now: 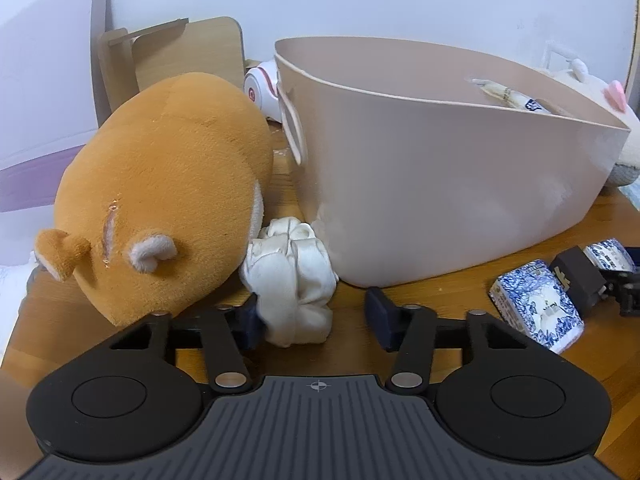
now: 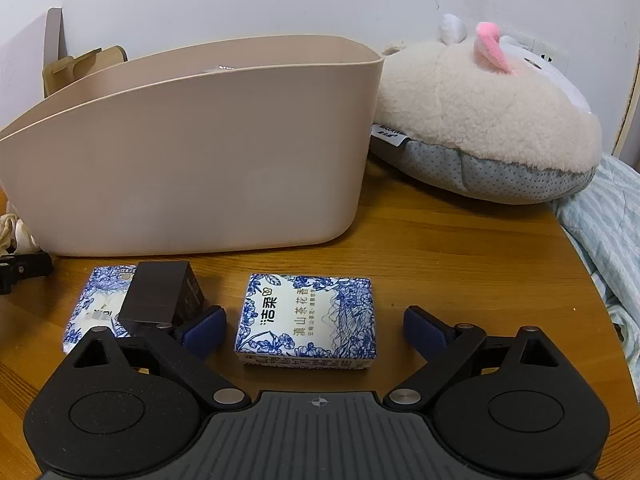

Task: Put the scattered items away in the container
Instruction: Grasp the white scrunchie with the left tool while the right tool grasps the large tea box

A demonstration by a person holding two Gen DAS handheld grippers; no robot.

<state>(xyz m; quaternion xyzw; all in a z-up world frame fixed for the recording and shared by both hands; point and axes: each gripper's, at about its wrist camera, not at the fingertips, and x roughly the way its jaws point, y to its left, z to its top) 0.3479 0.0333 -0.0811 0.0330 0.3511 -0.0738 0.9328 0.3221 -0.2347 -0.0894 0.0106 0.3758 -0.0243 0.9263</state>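
A beige plastic container [image 1: 440,184] stands on the wooden table; it also shows in the right wrist view [image 2: 192,168]. My left gripper [image 1: 316,316] is open, with a crumpled white cloth [image 1: 292,276] between its fingers, against the left pad. An orange hamster plush [image 1: 160,184] lies left of the cloth. My right gripper [image 2: 314,330] is open around a blue-and-white tissue pack [image 2: 308,318] lying flat. A second tissue pack [image 2: 90,308] lies to the left with a dark box [image 2: 160,296] on top of it. Something white lies inside the container [image 1: 508,98].
A cream plush slipper with a pink ear [image 2: 484,120] lies right of the container. A striped blue cloth [image 2: 604,232] hangs at the table's right edge. White-and-red headphones [image 1: 262,90] and a wooden stand [image 1: 172,52] sit behind the hamster.
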